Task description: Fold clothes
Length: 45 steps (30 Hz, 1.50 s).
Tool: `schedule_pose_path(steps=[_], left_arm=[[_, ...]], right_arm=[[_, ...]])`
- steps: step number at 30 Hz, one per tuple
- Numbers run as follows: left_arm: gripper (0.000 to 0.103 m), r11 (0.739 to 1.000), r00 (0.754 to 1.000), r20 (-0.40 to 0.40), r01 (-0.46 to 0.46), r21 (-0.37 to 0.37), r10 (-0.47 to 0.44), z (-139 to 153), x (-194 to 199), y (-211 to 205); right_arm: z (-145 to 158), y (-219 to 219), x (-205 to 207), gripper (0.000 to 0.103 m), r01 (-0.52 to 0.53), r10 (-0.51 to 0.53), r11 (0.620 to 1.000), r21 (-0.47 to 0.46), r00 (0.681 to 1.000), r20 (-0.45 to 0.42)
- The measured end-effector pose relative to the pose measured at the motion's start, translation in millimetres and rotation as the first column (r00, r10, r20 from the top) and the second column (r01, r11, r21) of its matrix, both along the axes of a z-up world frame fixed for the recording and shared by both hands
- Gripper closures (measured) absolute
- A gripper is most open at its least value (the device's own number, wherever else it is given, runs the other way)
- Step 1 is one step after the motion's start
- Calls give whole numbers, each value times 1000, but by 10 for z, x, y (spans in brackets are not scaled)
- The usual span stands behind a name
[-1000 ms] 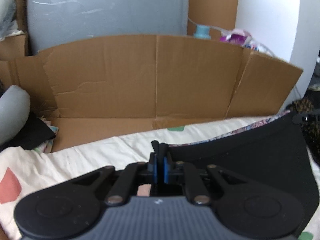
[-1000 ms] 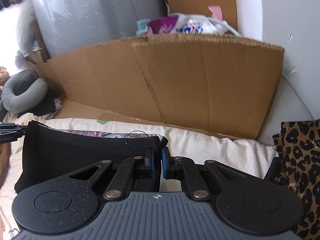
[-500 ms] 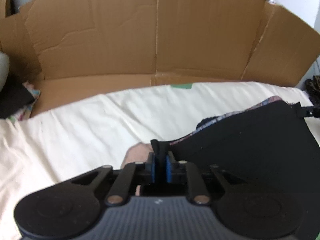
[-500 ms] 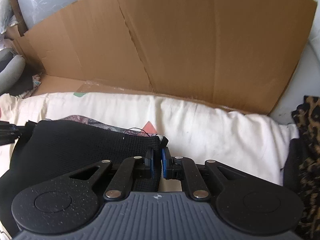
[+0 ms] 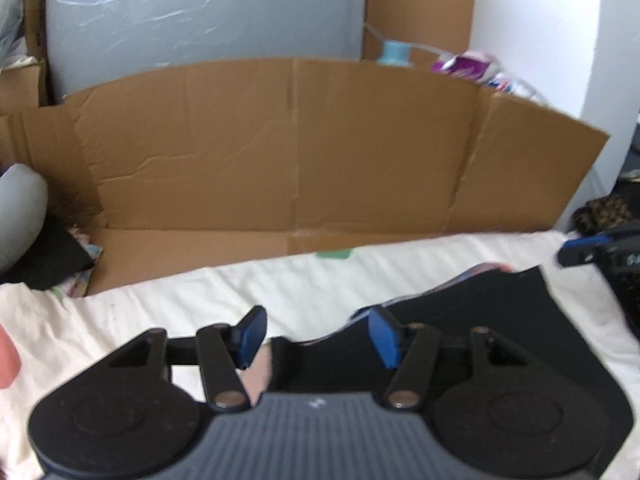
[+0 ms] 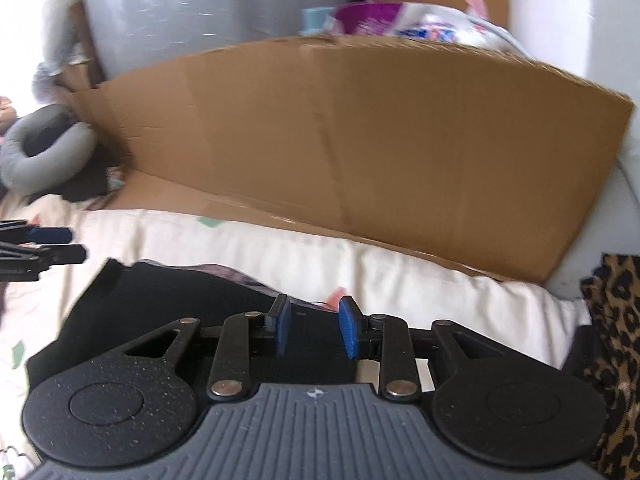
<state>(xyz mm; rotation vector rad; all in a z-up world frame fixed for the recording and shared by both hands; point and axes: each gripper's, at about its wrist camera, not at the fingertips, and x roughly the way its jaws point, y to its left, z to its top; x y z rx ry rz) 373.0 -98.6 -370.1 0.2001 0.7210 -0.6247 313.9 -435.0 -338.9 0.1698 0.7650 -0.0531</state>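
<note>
Black knit fabric forms the garment (image 5: 472, 332), which lies flat on the cream sheet (image 5: 208, 300), with a patterned lining showing along its far edge. The left gripper (image 5: 316, 334) stands over the garment's left corner; its jaws have just been opening, and the blue pads (image 5: 250, 334) are spread clear of the cloth, so the garment is released. The right gripper (image 6: 314, 330) stands over the garment's right edge; its jaws have also just been opening, with a narrower gap, and the pads do not press the fabric below. Beyond the sheet, a brown cardboard panel (image 5: 296, 152) stands upright. A leopard-print cloth (image 6: 616, 320) lies at the sheet's right side. A grey pillow (image 6: 44, 156) lies at far left.
</note>
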Motion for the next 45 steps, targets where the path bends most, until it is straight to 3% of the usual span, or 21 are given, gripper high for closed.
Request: schedule_pose_path(steps=[4, 8, 15, 22, 29, 35, 41, 43, 45], left_arm=[[53, 999, 999, -21, 34, -16, -34, -32, -71, -161], [80, 998, 997, -51, 53, -30, -55, -132, -132, -297], [88, 994, 991, -78, 106, -30, -108, -348, -167, -538], [86, 995, 989, -107, 99, -13, -100, -574, -24, -610], [85, 993, 989, -93, 118, 5, -117, -728, -1, -689], [83, 994, 985, -132, 107, -13, -108, -725, 62, -677], [81, 998, 987, -149, 50, -27, -53, -707, 55, -671], [79, 999, 987, -155, 37, -18, -39, -652, 51, -674], [67, 1000, 988, -153, 18, -15, -20, -565, 32, -652]], right_arm=[[57, 203, 30, 75, -69, 69, 998, 2, 997, 18], [42, 429, 117, 75, -129, 129, 992, -5, 991, 19], [-142, 794, 308, 91, -228, 227, 974, -20, 974, -11], [-334, 881, 484, 91, -226, 224, 970, -95, 974, -29], [-608, 794, 542, 93, -177, 172, 981, -81, 983, -60], [-626, 694, 555, 93, -152, 151, 988, -6, 986, -71], [-632, 731, 547, 92, -149, 148, 989, -14, 987, -68], [-590, 696, 565, 91, -135, 137, 991, 19, 988, -76], [-515, 654, 544, 91, -123, 127, 991, 58, 989, -72]])
